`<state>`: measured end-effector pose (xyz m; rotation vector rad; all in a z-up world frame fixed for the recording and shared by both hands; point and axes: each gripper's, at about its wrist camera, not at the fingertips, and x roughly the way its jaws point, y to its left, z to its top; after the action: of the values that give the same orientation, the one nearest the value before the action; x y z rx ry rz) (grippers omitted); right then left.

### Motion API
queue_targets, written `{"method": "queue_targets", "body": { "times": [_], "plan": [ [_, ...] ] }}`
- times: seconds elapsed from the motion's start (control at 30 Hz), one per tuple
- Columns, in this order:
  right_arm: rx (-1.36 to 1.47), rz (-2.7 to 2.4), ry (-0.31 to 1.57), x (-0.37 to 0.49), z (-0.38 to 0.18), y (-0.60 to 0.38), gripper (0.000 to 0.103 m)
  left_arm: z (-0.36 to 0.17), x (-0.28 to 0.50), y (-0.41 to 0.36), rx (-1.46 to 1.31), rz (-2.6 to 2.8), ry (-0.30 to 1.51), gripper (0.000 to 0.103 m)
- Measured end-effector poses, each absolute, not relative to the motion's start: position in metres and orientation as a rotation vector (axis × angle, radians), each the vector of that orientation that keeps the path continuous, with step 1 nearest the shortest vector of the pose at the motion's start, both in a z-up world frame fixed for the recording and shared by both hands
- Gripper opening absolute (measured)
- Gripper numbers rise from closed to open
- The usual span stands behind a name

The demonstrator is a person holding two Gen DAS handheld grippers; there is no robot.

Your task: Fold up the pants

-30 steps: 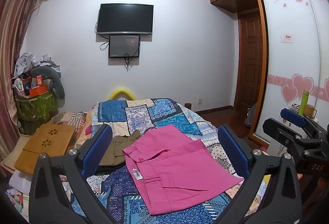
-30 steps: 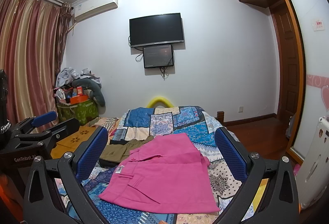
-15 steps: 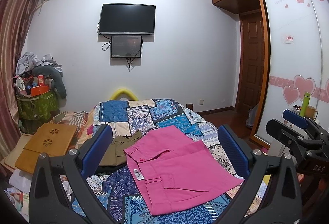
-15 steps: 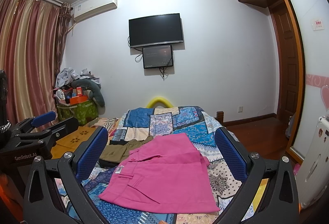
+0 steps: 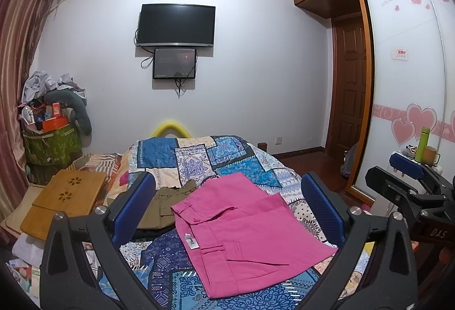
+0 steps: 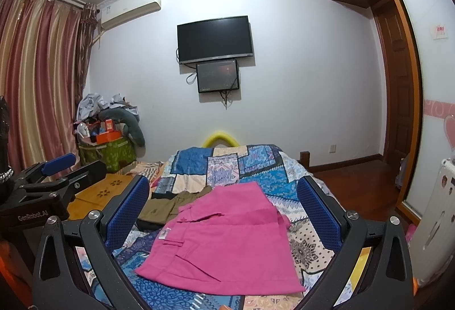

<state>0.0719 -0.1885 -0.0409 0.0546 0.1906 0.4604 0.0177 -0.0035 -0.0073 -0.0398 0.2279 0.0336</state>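
Note:
Pink pants (image 5: 244, 236) lie folded flat on the patchwork bedspread (image 5: 193, 159), a white label at the waistband; they also show in the right wrist view (image 6: 224, 236). My left gripper (image 5: 227, 207) is open and empty, held above and short of the pants. My right gripper (image 6: 223, 204) is open and empty, also held back above the bed. The right gripper shows at the right edge of the left wrist view (image 5: 412, 196); the left gripper shows at the left edge of the right wrist view (image 6: 48, 187).
Folded olive-brown clothes (image 5: 165, 204) lie left of the pink pants. A wooden lap tray (image 5: 65, 201) sits at the bed's left. A green basket of clutter (image 5: 51, 145) stands by the curtain. A wardrobe (image 5: 409, 99) and side table with a green bottle (image 5: 422, 143) are right.
Both views have shifted only slightly; the pants and both open grippers stay as they were.

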Motion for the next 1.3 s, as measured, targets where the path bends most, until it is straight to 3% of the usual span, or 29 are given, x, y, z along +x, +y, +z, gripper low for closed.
{"method": "queue_targets", "body": {
  "times": [0.27,1.0,1.17,1.3],
  "plan": [
    [0.066,0.453,0.303,0.112,-0.065,-0.191,0.103,-0.029,0.06,0.003,-0.053,0.042,0.334,0.103],
    [-0.029,0.463,0.759,0.256,-0.165,-0.209,0.103,-0.165,0.259,0.088,-0.101,0.098,0.917,0.103],
    [-0.035,0.482,0.84,0.291,-0.178,-0.202,0.102,-0.191,0.287,0.1,-0.109,0.092,1.035,0.089],
    [-0.004,0.512,0.913,0.317,-0.196,-0.2,0.093,-0.207,0.298,0.106,-0.153,0.044,1.097,0.08]
  ]
}}
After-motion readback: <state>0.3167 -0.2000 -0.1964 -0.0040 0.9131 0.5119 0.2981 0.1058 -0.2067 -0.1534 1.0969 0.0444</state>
